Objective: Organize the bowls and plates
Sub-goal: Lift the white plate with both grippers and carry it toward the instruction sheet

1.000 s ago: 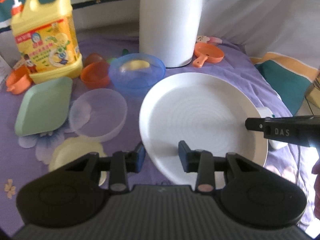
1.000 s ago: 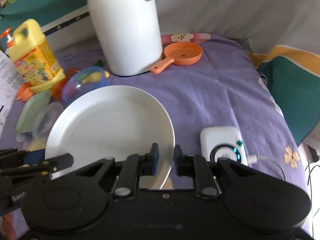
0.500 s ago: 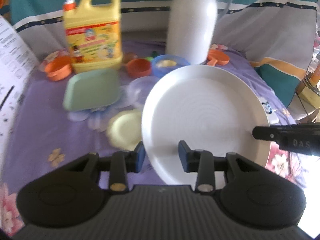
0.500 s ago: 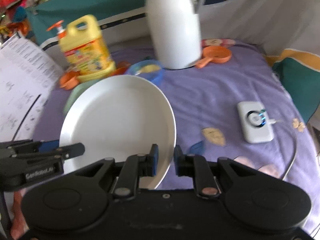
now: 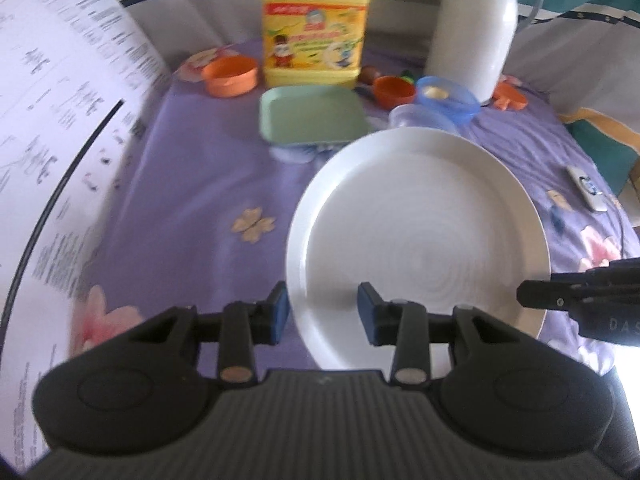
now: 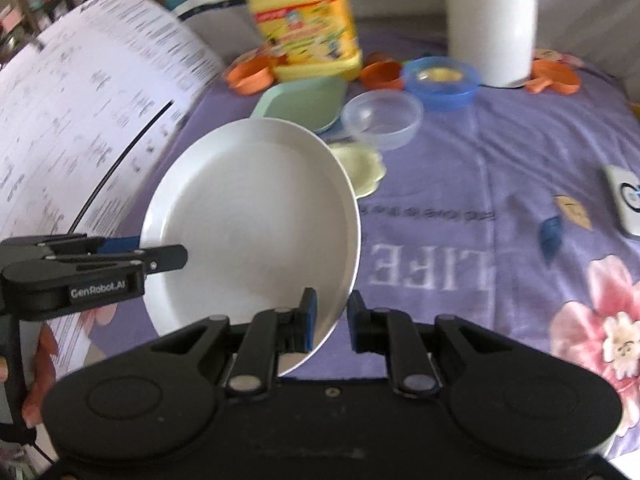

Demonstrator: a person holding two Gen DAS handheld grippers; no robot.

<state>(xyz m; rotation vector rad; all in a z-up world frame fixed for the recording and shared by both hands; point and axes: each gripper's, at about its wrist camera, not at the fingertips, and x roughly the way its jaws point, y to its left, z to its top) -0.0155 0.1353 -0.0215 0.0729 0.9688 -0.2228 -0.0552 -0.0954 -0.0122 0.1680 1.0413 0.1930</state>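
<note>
- At 6 o'clock in the left wrist view, the left gripper (image 5: 322,314) pinches the near-left rim of the white plate (image 5: 420,216), one finger under the edge and one on the upper face.
- At 6 o'clock in the right wrist view, the right gripper (image 6: 331,320) clamps the opposite rim of the same white plate (image 6: 256,216), its blue-padded fingers on either side of the edge (the plate sits tilted and off the cloth between the two tools).
- From the left wrist view, the right gripper (image 5: 576,300) enters at 3 o'clock; from the right wrist view, the left gripper (image 6: 160,256) enters at 9 o'clock.
- Beyond the plate toward 12 o'clock lie a green square plate (image 5: 312,120), a clear bowl (image 6: 382,120), a blue bowl (image 6: 440,80) with something pale yellow inside, a small orange bowl (image 5: 394,90) and another orange bowl (image 5: 230,76).
- Just beside the plate at 1 o'clock in the right view rests a pale yellow dish (image 6: 362,166).
- Behind them stand a yellow detergent jug (image 5: 316,24) and a white thermos (image 5: 472,28), with an orange toy pan (image 6: 554,78) near the thermos.
- At 9 o'clock, a printed paper sheet (image 5: 60,140) curves up (text blurred).
- Everything rests on a purple floral cloth (image 6: 500,160); a white device (image 6: 626,200) lies at 3 o'clock.
</note>
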